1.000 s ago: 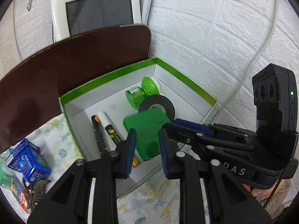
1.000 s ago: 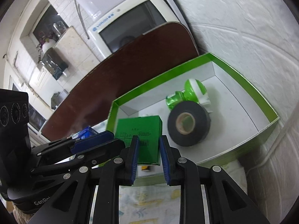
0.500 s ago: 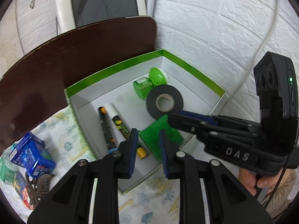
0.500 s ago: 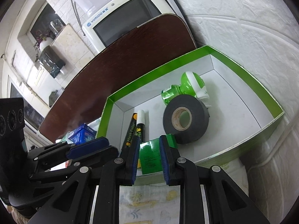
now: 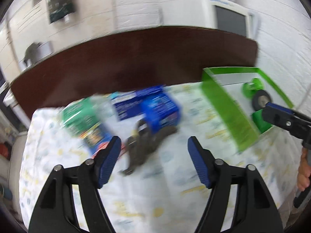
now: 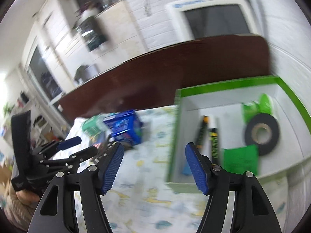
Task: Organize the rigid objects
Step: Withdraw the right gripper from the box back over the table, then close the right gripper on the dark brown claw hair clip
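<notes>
Two grippers were seen with jaws opening and nothing between them; the left gripper (image 5: 153, 161) had been swung away from the green box (image 6: 287, 89) and was aimed at the blue carton (image 5: 161, 110) and the dark tool (image 5: 141, 147) left on the cloth (image 5: 175, 203); the right gripper (image 6: 153, 167) had been pulled back too; the green packet (image 6: 241, 161) had been let go and was lying inside the box, beside the tape roll (image 6: 261, 134); one more thing was put away, so a new pick seemed to be coming.

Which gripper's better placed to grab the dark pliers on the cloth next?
Left. The left gripper, jaws opening and empty, points at the pliers. The right gripper, also opening, faces the green box.
</notes>
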{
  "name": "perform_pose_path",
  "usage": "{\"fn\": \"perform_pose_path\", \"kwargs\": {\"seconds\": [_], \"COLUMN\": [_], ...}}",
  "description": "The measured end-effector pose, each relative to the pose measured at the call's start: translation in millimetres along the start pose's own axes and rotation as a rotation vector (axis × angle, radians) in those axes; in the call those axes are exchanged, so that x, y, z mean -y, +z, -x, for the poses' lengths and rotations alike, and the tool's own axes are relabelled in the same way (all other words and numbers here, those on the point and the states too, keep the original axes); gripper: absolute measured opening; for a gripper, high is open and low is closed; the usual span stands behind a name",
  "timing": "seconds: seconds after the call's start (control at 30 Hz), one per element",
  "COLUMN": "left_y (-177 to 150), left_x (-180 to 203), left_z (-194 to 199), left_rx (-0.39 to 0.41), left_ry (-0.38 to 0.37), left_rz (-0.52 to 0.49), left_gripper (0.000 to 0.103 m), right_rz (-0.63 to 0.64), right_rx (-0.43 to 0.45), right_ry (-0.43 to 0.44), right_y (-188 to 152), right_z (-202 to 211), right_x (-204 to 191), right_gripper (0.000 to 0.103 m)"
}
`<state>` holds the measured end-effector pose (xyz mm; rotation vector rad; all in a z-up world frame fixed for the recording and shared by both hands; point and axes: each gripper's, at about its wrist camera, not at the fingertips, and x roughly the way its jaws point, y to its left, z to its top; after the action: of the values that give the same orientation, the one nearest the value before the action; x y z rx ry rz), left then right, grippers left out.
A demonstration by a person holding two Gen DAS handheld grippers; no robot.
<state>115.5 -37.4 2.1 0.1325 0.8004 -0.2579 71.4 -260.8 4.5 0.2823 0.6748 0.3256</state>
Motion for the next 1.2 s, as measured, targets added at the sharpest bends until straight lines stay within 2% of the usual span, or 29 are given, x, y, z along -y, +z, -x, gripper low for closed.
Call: {"fn": "perform_pose_path", "kwargs": {"seconds": [0.07, 0.17, 0.37, 0.43, 0.5, 0.73, 0.9, 0.97, 1.2], "left_y": [-11, -25, -38, -40, -41, -40, -37, -37, -34], "left_x": [-22, -41, -51, -52, -51, -55, -57, -60, -67], "left_z": [-3, -7, -21, -28, -35, -55, -67, -68, -71], "left_rx": [-0.028, -0.053, -0.076, -0.083, -0.095, -0.117, -0.133, -0.136, -0.148], "left_ry": [0.019, -0.005, -0.088, -0.118, -0.151, -0.209, -0.218, -0.228, -0.264], "left_rz": [0.047, 0.093, 0.127, 0.136, 0.141, 0.166, 0.182, 0.190, 0.218], "left_gripper": [0.072, 0.072, 0.070, 0.067, 0.058, 0.051, 0.030, 0.026, 0.025], "right_rz": [0.078, 0.167, 0.231, 0.253, 0.263, 0.269, 0.263, 0.263, 0.277], "right_rx": [-0.032, -0.063, -0.093, -0.102, -0.117, -0.161, -0.183, -0.187, -0.218], "right_ry": [0.007, 0.002, -0.009, -0.026, -0.042, -0.058, -0.047, -0.032, 0.021], "right_y": [-2, -7, -19, -20, -20, -16, -16, -14, -12], "right_z": [-19, -47, -87, -96, -103, -131, -143, -146, -151], "right_x": [-28, -59, -84, -87, -87, -86, -82, -83, -84], "right_gripper": [0.068, 0.068, 0.068, 0.068, 0.068, 0.068, 0.068, 0.068, 0.068]}}
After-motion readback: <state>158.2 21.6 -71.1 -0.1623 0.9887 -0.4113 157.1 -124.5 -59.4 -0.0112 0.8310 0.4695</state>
